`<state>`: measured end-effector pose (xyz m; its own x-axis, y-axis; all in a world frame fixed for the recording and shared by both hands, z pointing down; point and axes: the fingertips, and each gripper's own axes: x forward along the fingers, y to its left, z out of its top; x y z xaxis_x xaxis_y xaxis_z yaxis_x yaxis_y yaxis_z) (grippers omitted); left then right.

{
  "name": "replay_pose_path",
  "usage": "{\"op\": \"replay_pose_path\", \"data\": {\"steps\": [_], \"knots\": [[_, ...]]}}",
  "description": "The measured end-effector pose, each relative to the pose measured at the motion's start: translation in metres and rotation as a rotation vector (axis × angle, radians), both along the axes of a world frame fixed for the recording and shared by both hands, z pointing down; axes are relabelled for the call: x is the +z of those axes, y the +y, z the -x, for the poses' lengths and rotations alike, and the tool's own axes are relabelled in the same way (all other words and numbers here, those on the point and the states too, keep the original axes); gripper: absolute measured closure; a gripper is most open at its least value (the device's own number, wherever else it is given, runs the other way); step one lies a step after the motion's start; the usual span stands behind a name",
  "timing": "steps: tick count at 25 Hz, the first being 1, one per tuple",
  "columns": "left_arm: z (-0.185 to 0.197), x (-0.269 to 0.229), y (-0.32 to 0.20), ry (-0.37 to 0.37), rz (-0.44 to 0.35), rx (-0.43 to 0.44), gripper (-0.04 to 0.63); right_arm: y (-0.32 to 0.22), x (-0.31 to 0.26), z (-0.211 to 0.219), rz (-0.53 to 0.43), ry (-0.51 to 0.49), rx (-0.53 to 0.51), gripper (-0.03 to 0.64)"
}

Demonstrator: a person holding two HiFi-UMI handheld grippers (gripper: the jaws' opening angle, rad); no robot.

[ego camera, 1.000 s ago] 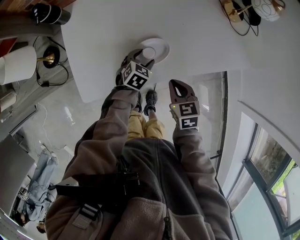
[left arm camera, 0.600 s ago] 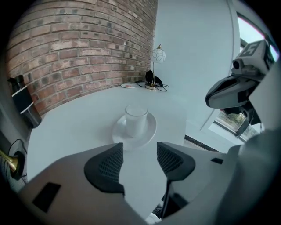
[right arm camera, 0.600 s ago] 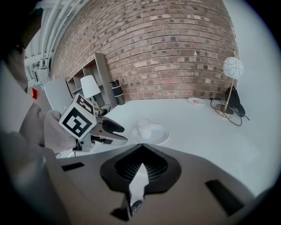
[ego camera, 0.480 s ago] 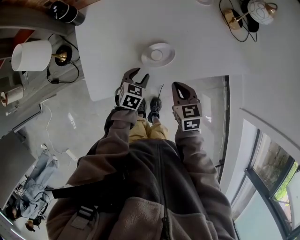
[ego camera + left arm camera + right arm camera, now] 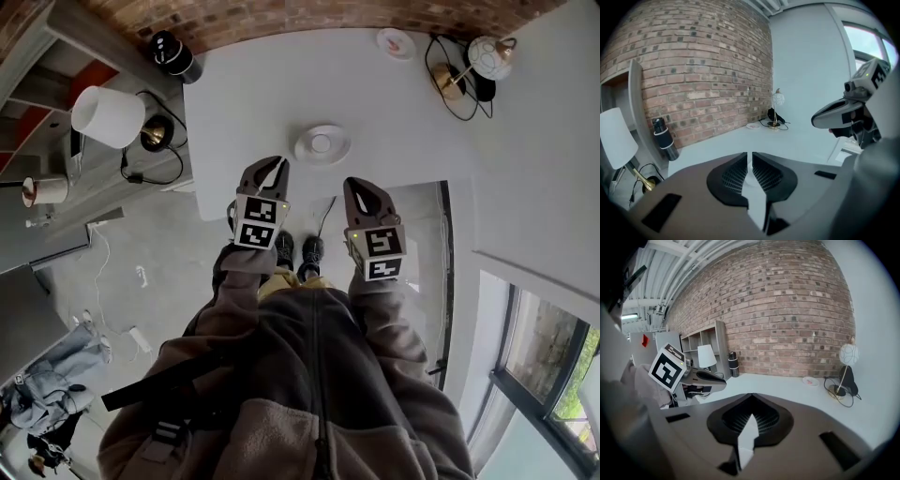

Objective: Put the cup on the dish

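Cup [image 5: 322,142] is upright on the middle of the dish [image 5: 305,156], mouth up, long axis vertical, handle not resolvable. The dish sits on the desk [image 5: 244,103] close to its near edge. Versus a second ago: left gripper [image 5: 267,165] was wide open around the cup, has just been closing and is now down to a thin slit with nothing in it, and both it and the empty, closed right gripper [image 5: 357,182] are back over the near edge, clear of the dish.
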<state>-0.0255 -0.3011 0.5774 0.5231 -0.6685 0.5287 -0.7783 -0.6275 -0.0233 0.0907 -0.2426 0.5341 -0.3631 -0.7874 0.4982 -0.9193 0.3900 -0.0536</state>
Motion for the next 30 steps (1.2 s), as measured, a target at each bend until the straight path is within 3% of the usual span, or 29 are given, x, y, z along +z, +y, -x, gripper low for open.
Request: {"op": "replay_pose_path", "data": {"steps": [8,12,22,30], "knots": [[0.012,-0.099,-0.021,0.054,-0.158,-0.058,0.589,-0.023,-0.071,0.003,-0.141,0.036,0.003,0.614],[0.014,-0.142,-0.032,0.118,-0.185,-0.093,0.589,-0.035,-0.106,0.007,-0.21,0.03,-0.006,0.614],[0.004,-0.264,-0.03,0.167,-0.415,-0.024,0.589,-0.053,-0.21,0.007,-0.407,0.038,-0.01,0.614],[-0.002,-0.325,-0.029,0.244,-0.476,0.002,0.59,-0.059,-0.26,0.007,-0.518,0.041,-0.012,0.614]]}}
